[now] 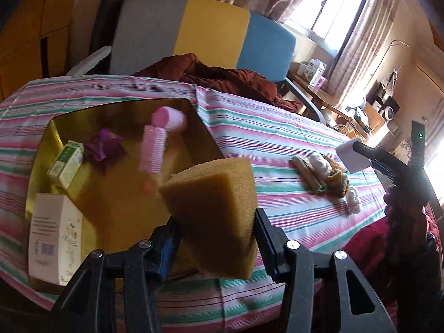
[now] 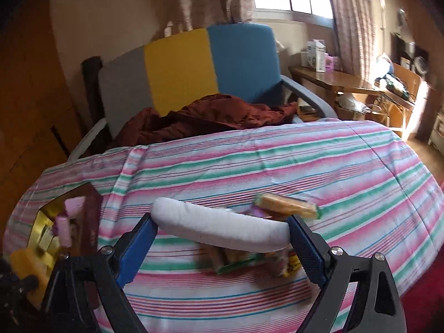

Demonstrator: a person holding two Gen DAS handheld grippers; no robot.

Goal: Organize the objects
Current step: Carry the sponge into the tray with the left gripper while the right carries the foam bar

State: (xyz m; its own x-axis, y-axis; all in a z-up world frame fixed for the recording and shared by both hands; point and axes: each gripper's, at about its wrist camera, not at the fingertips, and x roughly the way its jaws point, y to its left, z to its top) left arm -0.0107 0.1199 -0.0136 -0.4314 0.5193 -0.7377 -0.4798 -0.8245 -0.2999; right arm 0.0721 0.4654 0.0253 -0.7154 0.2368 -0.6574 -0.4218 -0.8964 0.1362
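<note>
We see gold tray (image 1: 122, 202) w/ pink roller (image 1: 152, 149), boxes. Left gripper (image 1: 216, 230) clamps sponge (image 1: 213, 216) above tray edge. Right gripper (image 2: 222, 236) grips white pad (image 2: 219, 229), long axis crosswise, over snack packs (image 2: 288, 208).

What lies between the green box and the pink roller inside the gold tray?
In the left wrist view, a crumpled purple item lies on the gold tray, between the green box and the pink roller.
</note>
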